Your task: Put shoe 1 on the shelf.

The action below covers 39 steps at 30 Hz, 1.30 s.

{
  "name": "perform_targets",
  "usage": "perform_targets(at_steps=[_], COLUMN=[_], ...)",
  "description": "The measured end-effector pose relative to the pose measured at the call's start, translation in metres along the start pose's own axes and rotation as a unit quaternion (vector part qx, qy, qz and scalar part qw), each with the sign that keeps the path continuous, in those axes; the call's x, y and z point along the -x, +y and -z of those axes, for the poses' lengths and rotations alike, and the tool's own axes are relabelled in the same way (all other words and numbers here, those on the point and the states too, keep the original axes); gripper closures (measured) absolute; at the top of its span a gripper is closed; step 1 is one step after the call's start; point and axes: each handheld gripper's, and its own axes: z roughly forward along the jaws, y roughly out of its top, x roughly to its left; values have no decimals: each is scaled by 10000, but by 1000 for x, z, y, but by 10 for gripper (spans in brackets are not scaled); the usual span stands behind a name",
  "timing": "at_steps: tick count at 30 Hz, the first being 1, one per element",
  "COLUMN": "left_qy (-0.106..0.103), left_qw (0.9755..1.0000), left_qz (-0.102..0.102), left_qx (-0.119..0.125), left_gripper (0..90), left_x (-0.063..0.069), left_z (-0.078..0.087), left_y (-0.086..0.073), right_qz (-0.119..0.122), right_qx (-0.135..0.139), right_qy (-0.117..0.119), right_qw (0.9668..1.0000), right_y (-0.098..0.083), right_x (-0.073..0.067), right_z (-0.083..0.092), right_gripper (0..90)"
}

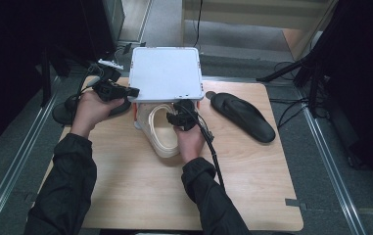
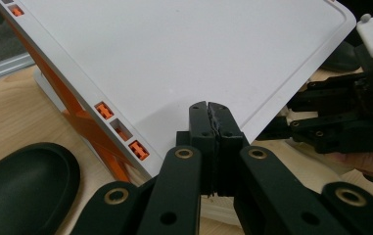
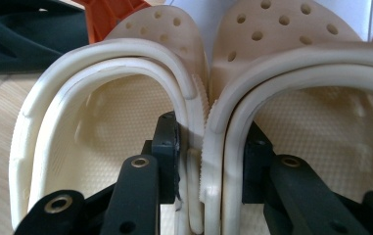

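A pair of cream perforated clogs (image 1: 160,139) lies side by side on the wooden table, toes under a white shelf (image 1: 167,73) on orange legs (image 2: 98,132). My right gripper (image 1: 179,117) has one jaw inside each clog (image 3: 101,127) and pinches their two touching inner walls together (image 3: 208,142). My left gripper (image 1: 130,91) is shut with nothing between its pads; its tips (image 2: 208,110) sit at the near edge of the white shelf top (image 2: 184,54), beside the left corner.
One black sandal (image 1: 243,116) lies on the table to the right of the shelf. Another black sandal (image 2: 22,191) lies by the shelf's orange leg near my left hand. The wooden table (image 1: 140,196) has bare board toward the person.
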Motion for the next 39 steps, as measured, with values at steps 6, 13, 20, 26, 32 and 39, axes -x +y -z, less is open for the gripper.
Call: perform_targets(at_steps=[6, 13, 20, 26, 32, 39], left_qy=[0, -5, -15, -17, -33, -18], left_qw=[10000, 10000, 10000, 10000, 10000, 10000], left_qz=[7, 2, 5, 8, 11, 34], left_qx=[23, 22, 26, 28, 35, 45], left_gripper=[900, 900, 900, 900, 900, 900], left_x=[0, 0, -1, -1, -1, -1], left_z=[0, 0, 0, 0, 0, 0], left_y=[0, 0, -1, -1, -1, -2], right_qz=[-131, -119, -147, -135, -93, 61], right_qx=[25, -70, -71, -114, -119, -59], right_qy=[31, 237, 342, 477, 614, 765], right_qw=[9999, 9996, 9993, 9987, 9980, 9970], right_y=[-2, -4, -5, -7, -11, -16], right_x=[2, 6, 6, 9, 14, 12], right_z=[-7, -4, 1, 16, 36, 56], right_gripper=[672, 628, 580, 564, 609, 675])
